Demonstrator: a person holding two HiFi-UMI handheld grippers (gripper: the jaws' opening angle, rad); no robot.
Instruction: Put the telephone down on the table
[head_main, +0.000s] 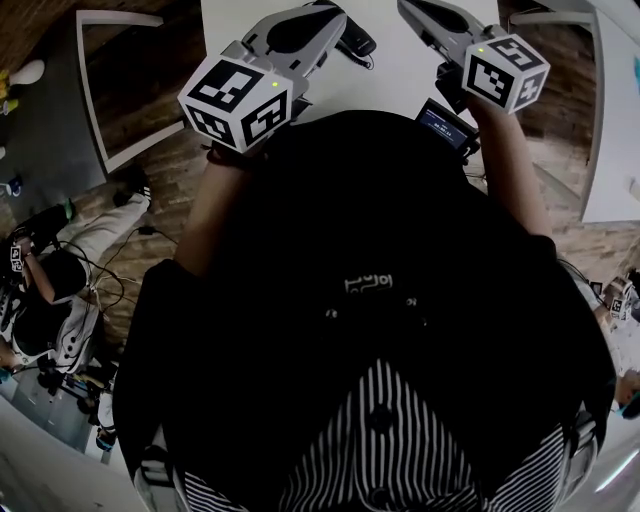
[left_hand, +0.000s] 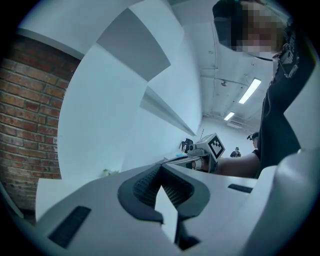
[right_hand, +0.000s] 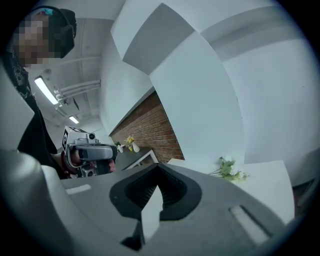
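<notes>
In the head view both grippers are held up in front of my chest, over the near edge of a white table (head_main: 400, 70). My left gripper (head_main: 322, 12) points away from me, and a black telephone piece with a cord (head_main: 356, 42) lies on the table right beside its tip. My right gripper (head_main: 412, 10) is level with it, with a small dark screen (head_main: 445, 124) below its marker cube. The left gripper (left_hand: 161, 168) is shut with nothing between its jaws. The right gripper (right_hand: 159, 168) is shut and empty too. Both gripper views look up at walls and ceiling.
A white frame (head_main: 98, 100) stands over the wood floor at the left, and another white table (head_main: 612, 150) at the right. A person (head_main: 50, 300) sits among cables at the far left. White flowers (right_hand: 229, 170) and a brick wall (right_hand: 150, 130) show in the right gripper view.
</notes>
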